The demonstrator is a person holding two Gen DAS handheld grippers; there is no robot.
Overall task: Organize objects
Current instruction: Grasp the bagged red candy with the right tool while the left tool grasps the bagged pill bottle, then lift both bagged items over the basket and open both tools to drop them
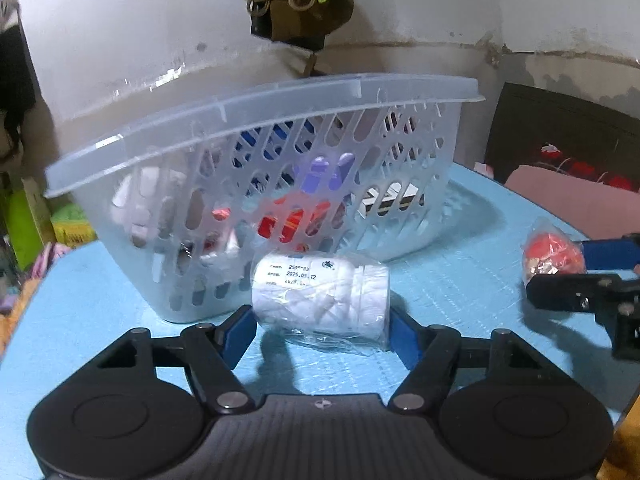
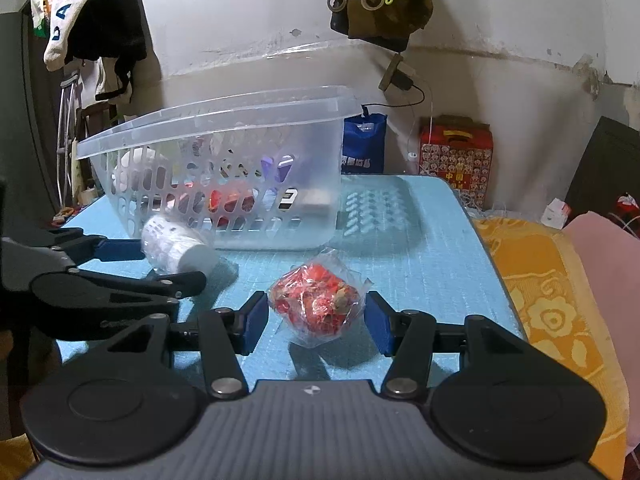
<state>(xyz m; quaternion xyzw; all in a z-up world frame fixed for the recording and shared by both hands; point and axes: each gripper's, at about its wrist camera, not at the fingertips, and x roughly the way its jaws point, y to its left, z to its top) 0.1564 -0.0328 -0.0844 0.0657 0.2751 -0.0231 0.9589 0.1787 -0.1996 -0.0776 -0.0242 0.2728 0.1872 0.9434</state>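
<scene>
A white pill bottle [image 1: 322, 296] wrapped in clear plastic lies on its side between the blue pads of my left gripper [image 1: 322, 332], which touch its ends. It also shows in the right wrist view [image 2: 176, 246]. A clear bag of red sweets [image 2: 316, 304] sits between the pads of my right gripper [image 2: 316, 320]; small gaps show on both sides. The bag also shows in the left wrist view [image 1: 554, 254]. A translucent slotted basket [image 1: 256, 128] holding several items stands just behind the bottle on the blue table [image 1: 460, 280].
The basket [image 2: 224, 120] fills the table's [image 2: 420, 240] back left. A yellow patterned cloth [image 2: 544, 300] and pink fabric [image 2: 608, 280] lie off the table's right edge. A red box [image 2: 456, 152] and blue bag [image 2: 364, 144] stand by the wall.
</scene>
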